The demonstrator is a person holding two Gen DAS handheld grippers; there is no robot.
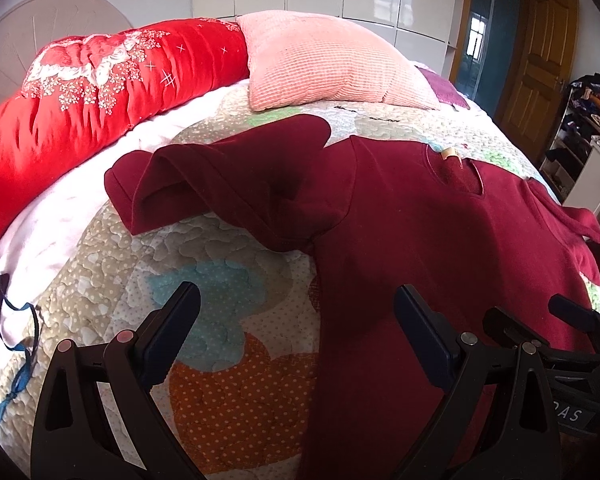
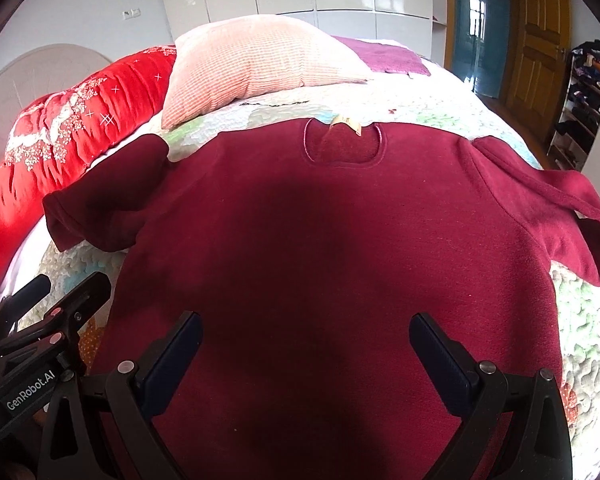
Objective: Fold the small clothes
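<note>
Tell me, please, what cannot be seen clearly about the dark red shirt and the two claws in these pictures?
- Bottom hem of the shirt: both views, cut off by the lower edge behind the claw fingers.
- Neck label: both views, too small to read.
- Left sleeve: left wrist view, bunched, so its underside is hidden.
- Right claw and left claw: open above the fabric; contact cannot be judged.

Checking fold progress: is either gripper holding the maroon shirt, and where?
Nothing is held. Left gripper and right gripper are open above the maroon shirt.
</note>
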